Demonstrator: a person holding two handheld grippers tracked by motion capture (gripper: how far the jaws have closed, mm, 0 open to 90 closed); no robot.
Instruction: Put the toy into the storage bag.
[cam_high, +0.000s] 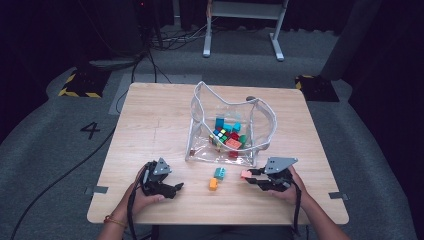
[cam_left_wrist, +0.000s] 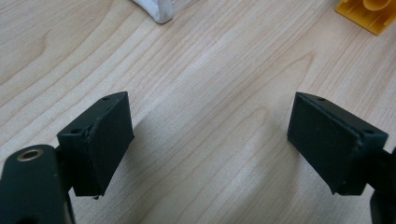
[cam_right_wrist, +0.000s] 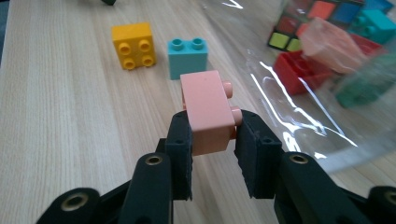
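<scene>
Right gripper (cam_right_wrist: 212, 135) clamps the pink brick (cam_right_wrist: 208, 109) beside the clear bag (cam_high: 227, 125), probably lifted; left gripper (cam_left_wrist: 210, 140), jaws apart, idles. Keep the grip square, clearing the bag's rim.

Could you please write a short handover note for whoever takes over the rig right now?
Right tool: shut on a pink brick, held just above the table in front of the clear bag.
Left tool: open and holding nothing, over bare wood near the front left.
On the table: a yellow brick and a teal brick sit side by side, apart, between the two tools and in front of the bag.
In the bag: a pile of coloured bricks.
Which way the bricks are going cannot be told. Likely left: dealing with the pink brick, then the two loose ones.
</scene>
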